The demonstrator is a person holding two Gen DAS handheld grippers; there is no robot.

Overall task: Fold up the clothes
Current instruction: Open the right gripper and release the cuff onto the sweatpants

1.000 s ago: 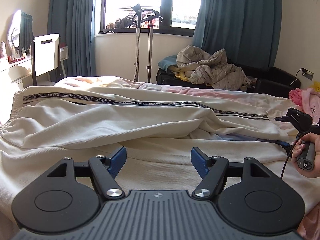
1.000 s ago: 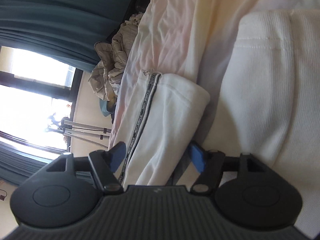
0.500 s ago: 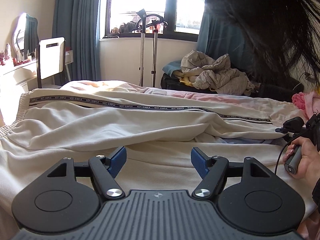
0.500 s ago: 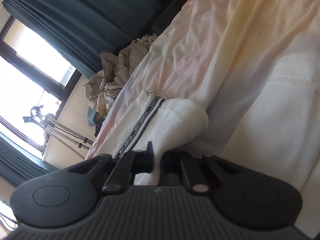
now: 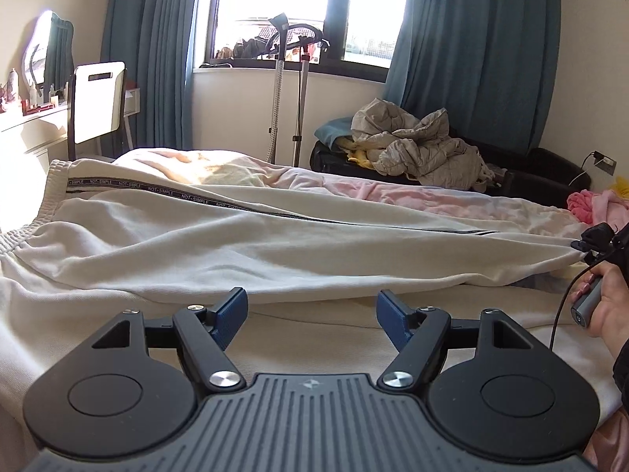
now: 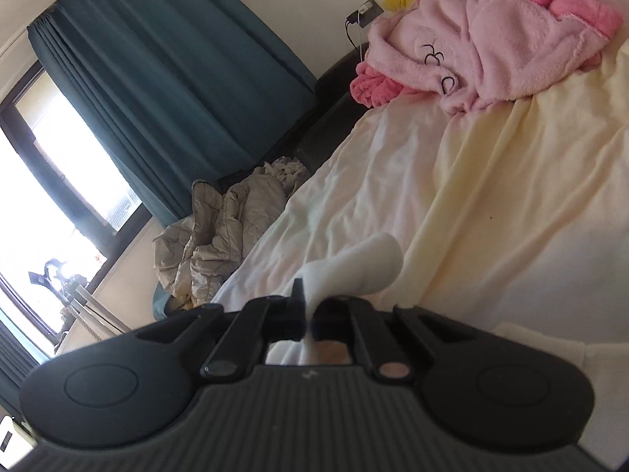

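Note:
Cream track trousers [image 5: 243, 244] with a black lettered side stripe lie stretched across the bed, waistband at the left, leg ends at the right. My left gripper [image 5: 310, 312] is open and empty, low over the near trouser leg. My right gripper [image 6: 308, 310] is shut on the trouser leg's hem [image 6: 354, 267] and holds it lifted off the bed. It also shows in the left wrist view [image 5: 593, 242] at the right, pinching the cuff end.
A pale yellow and pink bedsheet [image 6: 491, 196] covers the bed. A pink fleece robe [image 6: 483, 31] lies heaped at the bed's head. A beige quilt [image 5: 420, 149] sits on a black sofa under the window. A white chair [image 5: 98, 106] stands at the left.
My right gripper closed on the trouser hem and has lifted and pulled it, stretching the upper leg straight. My left gripper stays open.

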